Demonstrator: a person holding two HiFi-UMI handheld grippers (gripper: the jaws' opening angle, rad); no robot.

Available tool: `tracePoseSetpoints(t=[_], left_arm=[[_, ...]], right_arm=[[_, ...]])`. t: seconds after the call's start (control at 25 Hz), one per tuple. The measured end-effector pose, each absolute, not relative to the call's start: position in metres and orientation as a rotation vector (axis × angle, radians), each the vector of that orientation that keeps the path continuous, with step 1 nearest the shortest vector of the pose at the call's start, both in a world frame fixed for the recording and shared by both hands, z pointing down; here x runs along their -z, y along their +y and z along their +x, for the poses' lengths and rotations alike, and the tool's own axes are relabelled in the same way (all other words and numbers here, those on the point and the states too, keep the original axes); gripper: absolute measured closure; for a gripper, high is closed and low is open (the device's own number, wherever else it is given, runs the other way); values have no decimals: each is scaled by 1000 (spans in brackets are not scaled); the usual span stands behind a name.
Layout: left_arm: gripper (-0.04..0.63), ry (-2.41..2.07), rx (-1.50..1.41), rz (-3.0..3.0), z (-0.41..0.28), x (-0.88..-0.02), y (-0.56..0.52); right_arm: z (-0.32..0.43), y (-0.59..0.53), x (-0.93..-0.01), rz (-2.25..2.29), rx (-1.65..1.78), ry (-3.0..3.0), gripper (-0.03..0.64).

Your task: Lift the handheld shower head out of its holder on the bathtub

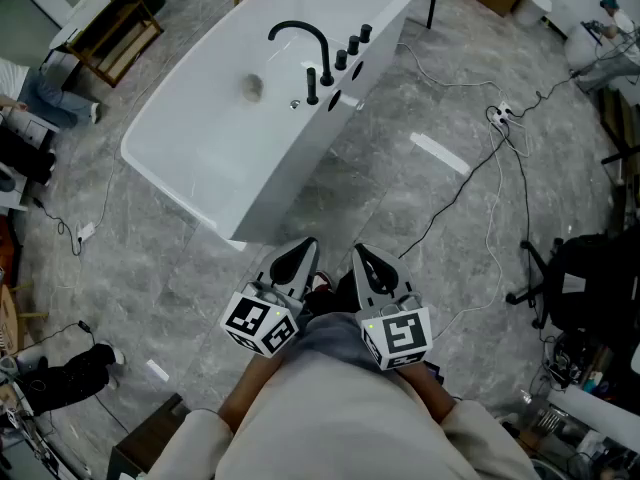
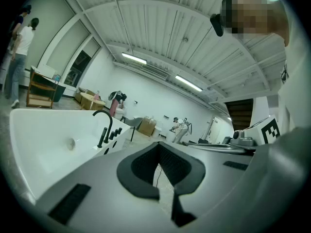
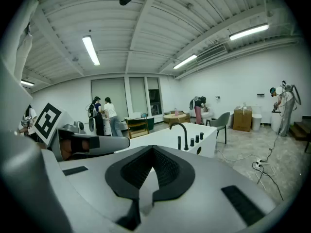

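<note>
Head view: the shower head (image 1: 312, 86) is seen upright in its holder on the bathtub (image 1: 200, 158) rim, well ahead of both grippers. The left gripper (image 1: 301, 255) is judged a bit nearer than the right gripper (image 1: 366, 260).

Left gripper view: the fingers (image 2: 138, 171) are pressed together and nothing is held. The thin black stick (image 2: 102, 137) is seen ahead-left.

Right gripper view: the fingers (image 3: 129, 174) are shut and empty.

On bathtub (image 1: 190, 143) rim: shower head (image 1: 312, 86) just beside faucet (image 1: 300, 36).
</note>
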State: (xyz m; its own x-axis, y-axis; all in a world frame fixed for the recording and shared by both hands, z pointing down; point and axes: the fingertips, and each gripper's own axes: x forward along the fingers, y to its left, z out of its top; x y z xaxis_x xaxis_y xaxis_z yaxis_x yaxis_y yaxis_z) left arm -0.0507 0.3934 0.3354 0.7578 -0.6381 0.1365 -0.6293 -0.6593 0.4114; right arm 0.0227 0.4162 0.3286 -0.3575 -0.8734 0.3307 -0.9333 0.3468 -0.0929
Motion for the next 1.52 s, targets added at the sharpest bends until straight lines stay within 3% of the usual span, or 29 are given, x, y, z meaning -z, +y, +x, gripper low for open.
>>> tracePoseSetpoints(t=[0.76,1.52], left_arm=[[591,-1044,-11,2553,25,-329,330],[591,-1142,-18,2551,65,-335,259]], right_arm=[[92,342,-328,1545,-475,-2486,597],[109,262,-351,1360,-547,-2563,595]])
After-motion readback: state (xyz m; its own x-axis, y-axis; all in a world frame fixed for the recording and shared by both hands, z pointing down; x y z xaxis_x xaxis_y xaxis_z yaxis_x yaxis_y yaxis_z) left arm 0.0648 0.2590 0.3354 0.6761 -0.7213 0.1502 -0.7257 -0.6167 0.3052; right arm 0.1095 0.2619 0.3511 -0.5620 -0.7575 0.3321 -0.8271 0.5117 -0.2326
